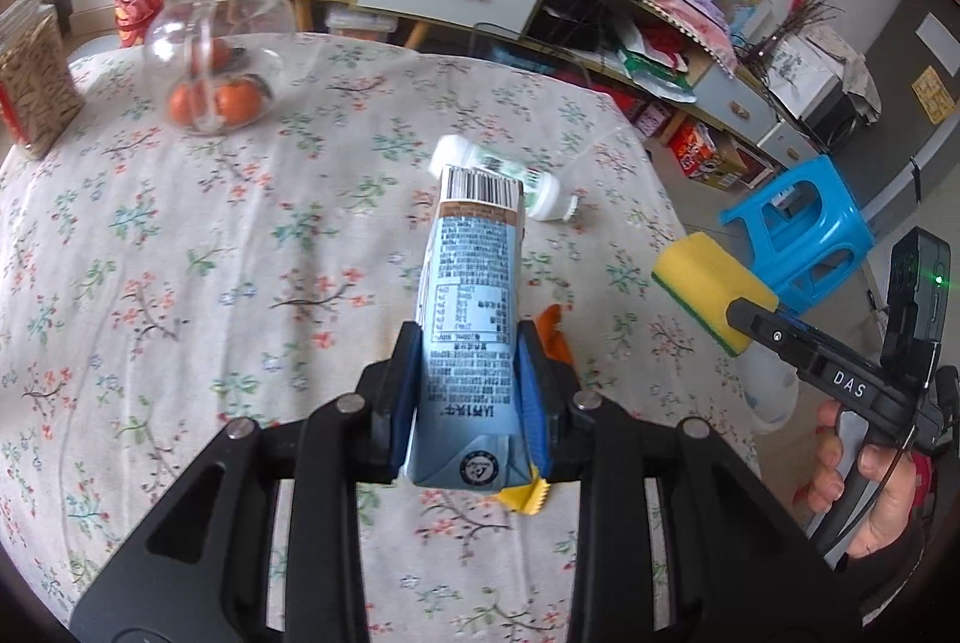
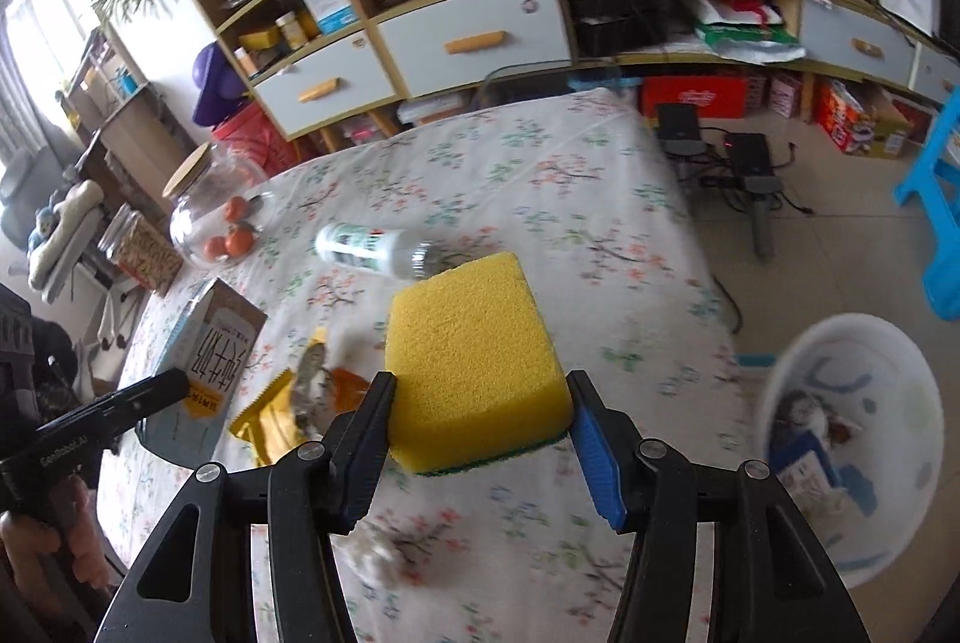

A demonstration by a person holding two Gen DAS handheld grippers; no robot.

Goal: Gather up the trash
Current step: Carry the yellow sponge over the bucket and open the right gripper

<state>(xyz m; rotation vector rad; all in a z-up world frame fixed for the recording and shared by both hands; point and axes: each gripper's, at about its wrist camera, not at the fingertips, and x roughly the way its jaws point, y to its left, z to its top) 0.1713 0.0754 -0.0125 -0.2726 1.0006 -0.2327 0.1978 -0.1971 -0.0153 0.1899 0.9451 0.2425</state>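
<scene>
Milk carton (image 1: 468,319), light and crushable, sits clamped mid-body in the left gripper (image 1: 471,391), near the bottle (image 1: 510,178); right gripper (image 2: 480,439) pinches the soft sponge (image 2: 474,355)

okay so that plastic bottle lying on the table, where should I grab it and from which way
Grip the plastic bottle across its round labelled middle, coming straight down from above. It lies on its side on the tablecloth, so its ends point sideways and the body is widest there. Both grippers look full, so free one first.

Ahead of me, a glass jar (image 1: 217,43) of oranges (image 1: 240,103) with a wooden lid sits on the floral tablecloth (image 1: 150,253), a blue stool (image 1: 804,229) beyond the table's edge.
</scene>
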